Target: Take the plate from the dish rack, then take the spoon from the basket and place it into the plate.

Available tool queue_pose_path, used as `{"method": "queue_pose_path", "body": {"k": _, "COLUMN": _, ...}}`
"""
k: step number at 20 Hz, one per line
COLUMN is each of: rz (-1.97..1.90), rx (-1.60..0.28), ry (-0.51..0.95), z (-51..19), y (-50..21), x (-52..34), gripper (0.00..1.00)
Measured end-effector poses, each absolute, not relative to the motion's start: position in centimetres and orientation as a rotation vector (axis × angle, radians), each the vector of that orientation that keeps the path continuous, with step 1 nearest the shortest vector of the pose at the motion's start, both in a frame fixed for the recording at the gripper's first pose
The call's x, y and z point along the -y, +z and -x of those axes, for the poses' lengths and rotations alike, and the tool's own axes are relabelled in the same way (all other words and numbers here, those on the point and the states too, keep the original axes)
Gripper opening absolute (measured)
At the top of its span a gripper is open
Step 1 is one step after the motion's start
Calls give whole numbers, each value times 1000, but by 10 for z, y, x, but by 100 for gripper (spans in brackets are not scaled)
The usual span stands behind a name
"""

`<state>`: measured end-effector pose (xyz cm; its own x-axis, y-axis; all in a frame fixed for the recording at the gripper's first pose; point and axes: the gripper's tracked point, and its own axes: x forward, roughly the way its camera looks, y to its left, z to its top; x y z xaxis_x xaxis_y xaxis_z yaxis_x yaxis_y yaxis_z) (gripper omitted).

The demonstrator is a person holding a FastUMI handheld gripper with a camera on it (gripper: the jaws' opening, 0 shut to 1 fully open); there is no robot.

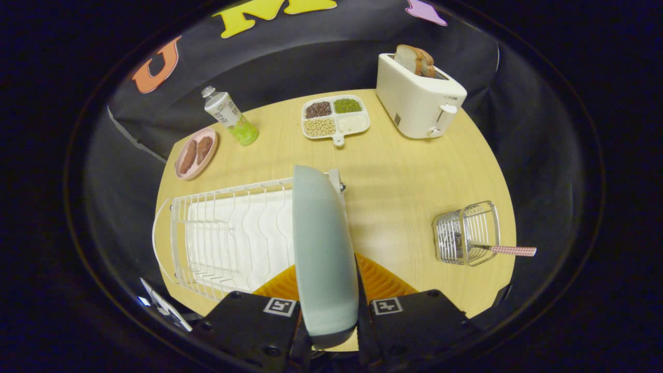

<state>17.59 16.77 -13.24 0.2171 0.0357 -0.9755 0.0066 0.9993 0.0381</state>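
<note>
A pale grey-green plate [322, 248] stands on edge between my two fingers, and my gripper [327, 282] is shut on its near rim. The plate's far edge rises over the right end of the white wire dish rack [228, 235]; whether it still rests in the rack's slots I cannot tell. To the right of the fingers, a wire basket [466, 233] sits on the wooden table [404, 181]. A spoon [510, 250] with a red-checked handle leans out of the basket toward the table's right edge.
Beyond the rack stand a pink plate with brown patties [196, 153], a bottle of green liquid [230, 116], a divided tray of beans and grains [335, 116] and a white toaster with bread [418, 93]. Bare tabletop lies between the rack and the basket.
</note>
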Motion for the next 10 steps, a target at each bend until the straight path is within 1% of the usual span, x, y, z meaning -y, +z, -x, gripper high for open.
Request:
{"method": "queue_pose_path", "body": {"k": 5, "rz": 77, "rx": -1302, "ry": -32, "z": -173, "y": -112, "x": -165, "gripper": 40}}
{"method": "queue_pose_path", "body": {"k": 7, "rz": 132, "rx": -1255, "ry": -36, "z": -176, "y": -96, "x": -162, "gripper": 40}}
{"method": "queue_pose_path", "body": {"k": 10, "rz": 138, "rx": -1204, "ry": 19, "z": -160, "y": -76, "x": -167, "gripper": 35}}
